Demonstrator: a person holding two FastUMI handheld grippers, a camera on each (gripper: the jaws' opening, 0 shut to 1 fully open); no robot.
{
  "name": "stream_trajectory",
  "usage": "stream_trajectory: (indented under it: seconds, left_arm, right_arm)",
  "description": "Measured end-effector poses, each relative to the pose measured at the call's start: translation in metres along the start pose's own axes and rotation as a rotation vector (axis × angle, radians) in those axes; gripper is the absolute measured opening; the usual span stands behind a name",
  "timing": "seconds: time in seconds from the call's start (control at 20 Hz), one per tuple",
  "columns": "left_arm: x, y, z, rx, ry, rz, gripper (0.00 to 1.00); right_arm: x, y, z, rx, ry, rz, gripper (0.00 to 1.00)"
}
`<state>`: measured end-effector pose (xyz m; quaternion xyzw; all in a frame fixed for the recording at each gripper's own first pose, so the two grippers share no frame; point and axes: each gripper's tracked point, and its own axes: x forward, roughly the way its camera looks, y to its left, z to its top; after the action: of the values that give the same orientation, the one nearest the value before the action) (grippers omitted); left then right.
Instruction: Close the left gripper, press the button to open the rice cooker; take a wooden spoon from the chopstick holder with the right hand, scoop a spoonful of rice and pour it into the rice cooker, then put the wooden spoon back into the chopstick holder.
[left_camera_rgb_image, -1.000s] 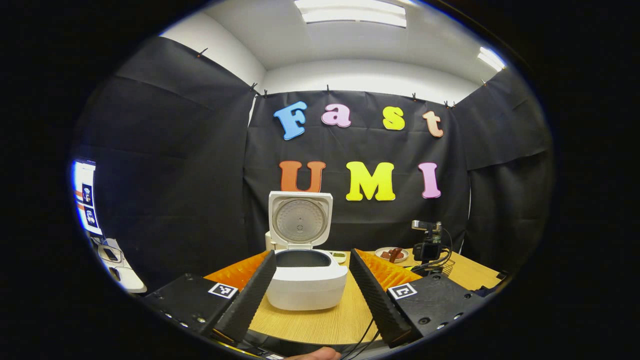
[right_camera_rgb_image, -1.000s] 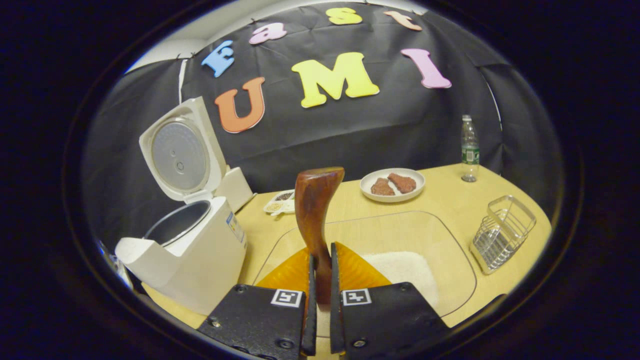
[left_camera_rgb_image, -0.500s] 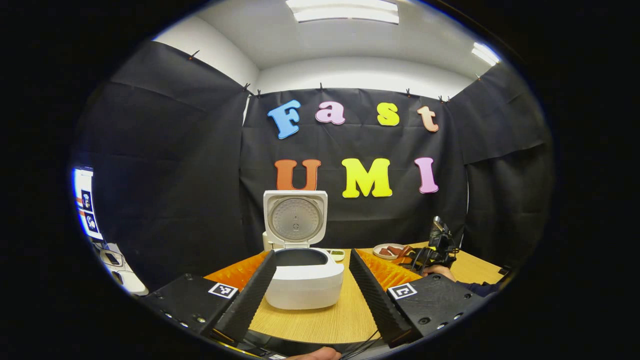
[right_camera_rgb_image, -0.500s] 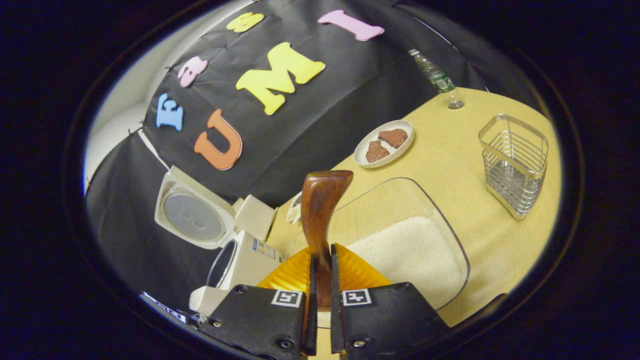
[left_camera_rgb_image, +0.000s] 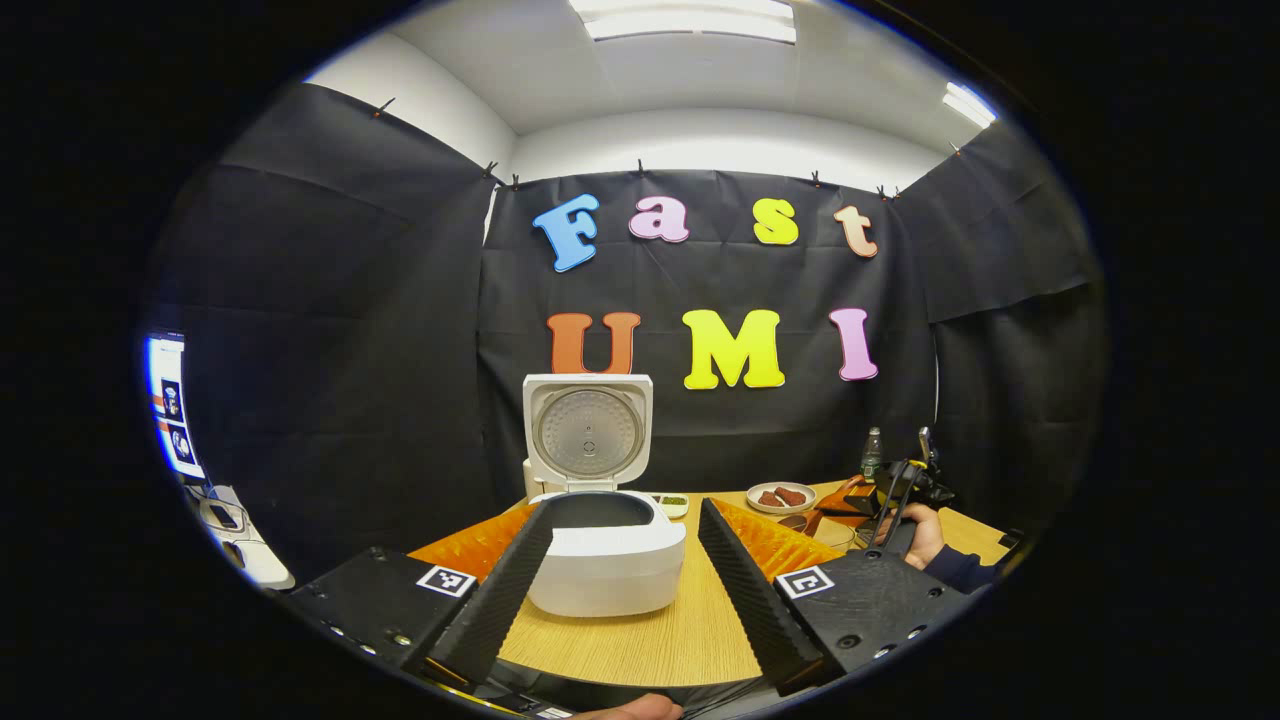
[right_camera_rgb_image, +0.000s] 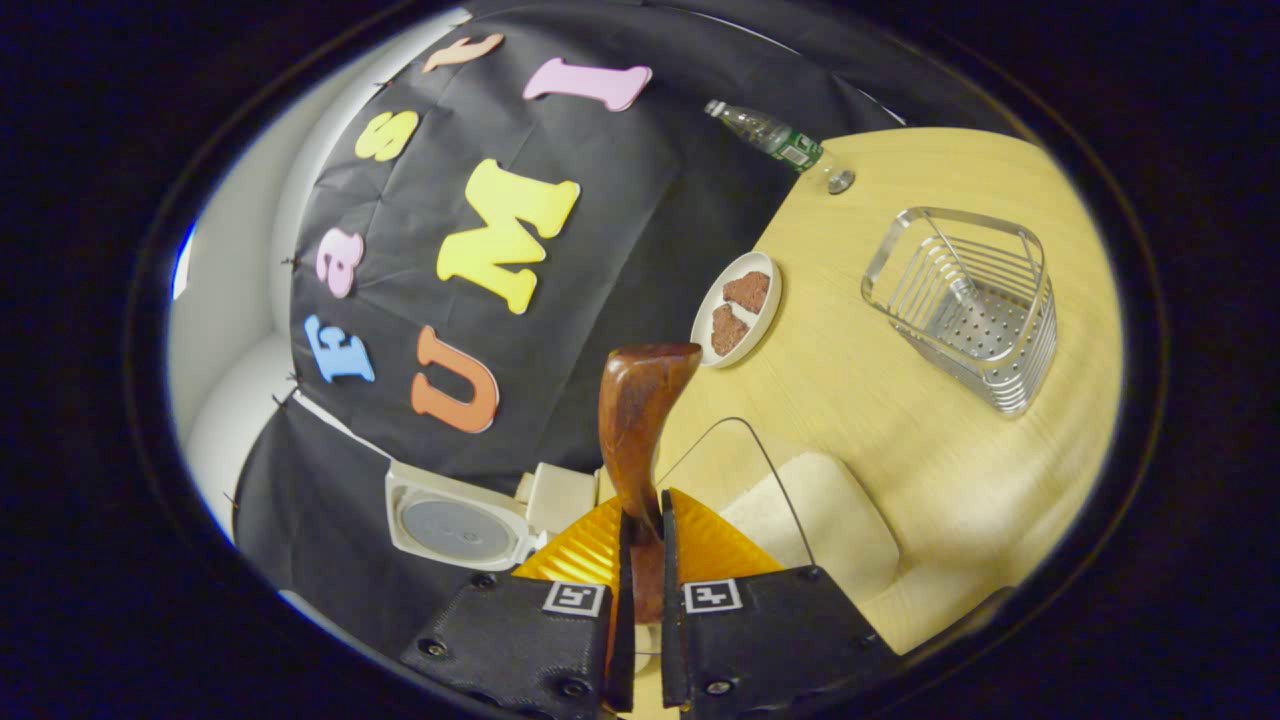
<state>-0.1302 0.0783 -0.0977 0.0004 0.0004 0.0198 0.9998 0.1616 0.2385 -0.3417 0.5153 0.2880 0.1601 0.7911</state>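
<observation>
While my right gripper (right_camera_rgb_image: 640, 560) clamps the wooden spoon (right_camera_rgb_image: 636, 420) over the clear rice tray (right_camera_rgb_image: 800, 505), left of the wire chopstick holder (right_camera_rgb_image: 975, 300), I fear its roll spilling grains; left gripper (left_camera_rgb_image: 625, 575) gapes wide before the open rice cooker (left_camera_rgb_image: 605, 545).

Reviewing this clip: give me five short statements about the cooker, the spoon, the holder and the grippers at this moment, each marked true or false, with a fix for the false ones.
1. The rice cooker has its lid shut. False: the lid stands open and upright.
2. The right gripper is shut on the wooden spoon. True.
3. The chopstick holder has chopsticks standing in it. False: the wire holder looks empty.
4. The left gripper is open, with the cooker showing between its fingers. True.
5. The plate sits inside the clear rice container. False: the plate rests on the table, apart from the container.
</observation>
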Motion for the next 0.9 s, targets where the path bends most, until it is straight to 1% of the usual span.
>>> stream_trajectory:
  seconds: [0.15, 0.25, 0.35, 0.45, 0.65, 0.8, 0.85, 0.9]
  left_arm:
    - [0.004, 0.000, -0.004, -0.003, 0.007, 0.003, 0.94]
    - [0.005, -0.001, -0.005, -0.004, 0.012, 0.004, 0.94]
    - [0.005, -0.002, -0.007, -0.004, 0.017, 0.002, 0.94]
    - [0.006, -0.002, -0.006, -0.004, 0.016, 0.003, 0.94]
    - [0.004, 0.001, -0.004, -0.004, 0.011, 0.007, 0.94]
    - [0.001, 0.008, 0.000, -0.009, 0.000, 0.017, 0.94]
    - [-0.001, 0.011, 0.001, -0.011, -0.001, 0.021, 0.94]
    - [-0.002, 0.014, 0.002, -0.010, -0.004, 0.025, 0.94]
  right_arm:
    - [-0.006, 0.007, 0.007, 0.174, 0.019, 0.090, 0.15]
    - [-0.010, 0.017, 0.005, 0.308, 0.058, 0.163, 0.15]
    - [-0.012, 0.024, 0.003, 0.392, 0.094, 0.201, 0.15]
    - [-0.010, 0.029, 0.001, 0.399, 0.114, 0.200, 0.15]
    - [-0.016, 0.036, -0.001, 0.350, 0.104, 0.163, 0.15]
    - [-0.017, 0.050, -0.003, 0.355, 0.115, 0.170, 0.15]
    - [-0.017, 0.055, -0.003, 0.355, 0.119, 0.173, 0.13]
    - [-0.016, 0.061, -0.004, 0.353, 0.124, 0.176, 0.15]
